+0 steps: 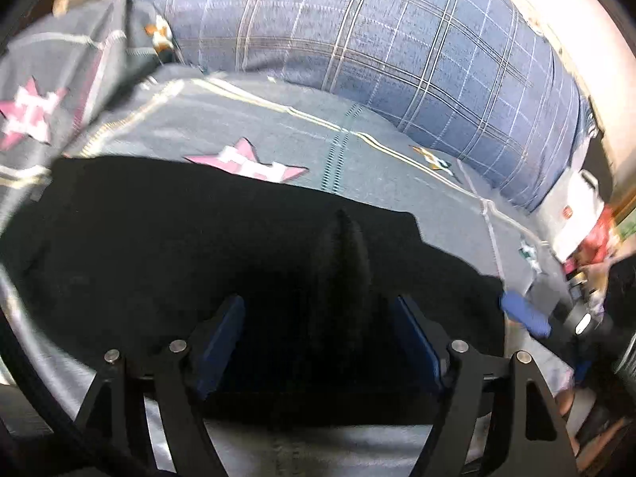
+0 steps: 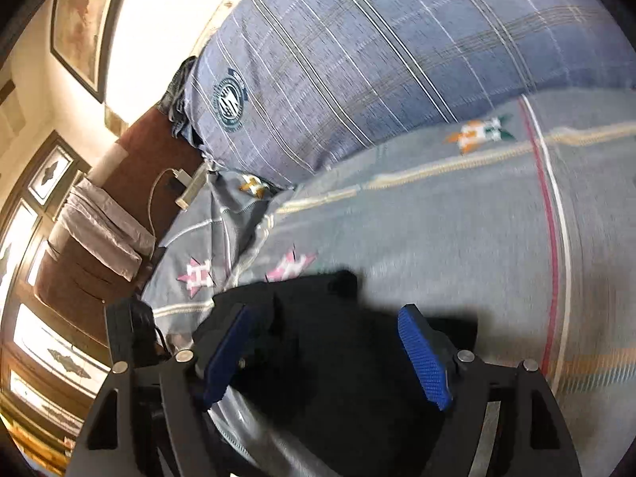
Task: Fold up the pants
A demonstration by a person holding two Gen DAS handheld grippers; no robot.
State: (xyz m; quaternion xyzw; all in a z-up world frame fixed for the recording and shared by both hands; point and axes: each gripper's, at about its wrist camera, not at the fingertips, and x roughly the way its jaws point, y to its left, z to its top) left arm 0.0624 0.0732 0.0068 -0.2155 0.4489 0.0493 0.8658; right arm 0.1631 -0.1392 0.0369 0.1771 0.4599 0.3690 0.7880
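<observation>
The black pants (image 1: 167, 254) lie spread on a grey patterned bedspread (image 1: 278, 127). In the left wrist view a raised ridge of black cloth (image 1: 342, 262) stands between the fingers of my left gripper (image 1: 318, 314), which is open just above the pants. In the right wrist view my right gripper (image 2: 330, 326) is open over a bunched edge of the pants (image 2: 318, 353). Its blue pads (image 2: 423, 357) do not pinch the cloth. My right gripper also shows in the left wrist view (image 1: 524, 314), at the pants' right edge.
A large blue plaid pillow (image 1: 377, 39) (image 2: 357, 47) lies at the head of the bed. Beside the bed stand a brown headboard (image 2: 147, 151), a charger with white cable (image 2: 183, 183) and folded grey cloth (image 2: 103, 226). Cluttered items (image 1: 584, 238) sit at the far right.
</observation>
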